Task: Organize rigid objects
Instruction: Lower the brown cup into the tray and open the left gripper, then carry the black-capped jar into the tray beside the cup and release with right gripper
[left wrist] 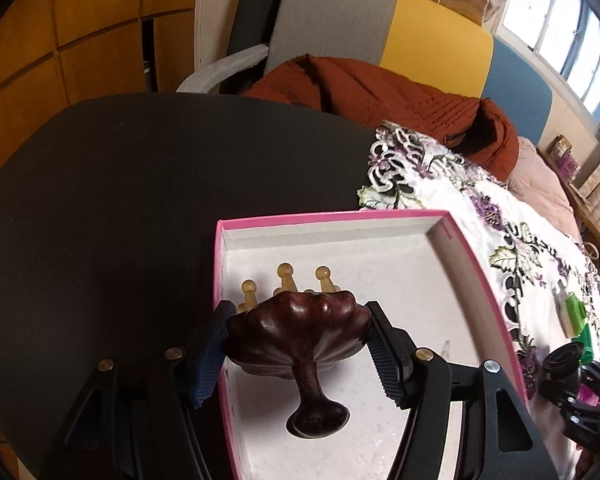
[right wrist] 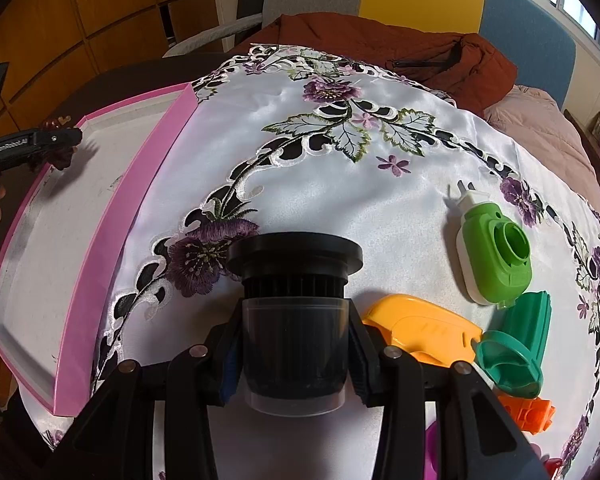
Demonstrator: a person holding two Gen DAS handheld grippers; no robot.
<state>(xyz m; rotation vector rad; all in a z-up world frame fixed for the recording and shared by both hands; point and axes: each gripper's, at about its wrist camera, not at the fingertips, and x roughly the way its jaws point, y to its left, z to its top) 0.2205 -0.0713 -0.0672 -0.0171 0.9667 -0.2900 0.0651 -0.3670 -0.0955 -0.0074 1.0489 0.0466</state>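
My left tool (left wrist: 298, 344) grips the dark wooden massager (left wrist: 300, 336) over the pink tray (left wrist: 340, 216); right tool (right wrist: 294, 354) clamps a black filter cup (right wrist: 294, 300) above the cloth. Lower massager flat w/ prongs clear of wall, then release slowly.

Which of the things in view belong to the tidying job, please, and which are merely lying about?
Job: wooden massager, black filter, pink box, green plug-in device, yellow piece, teal piece.
Lying about: floral cloth, brown jacket, chair.
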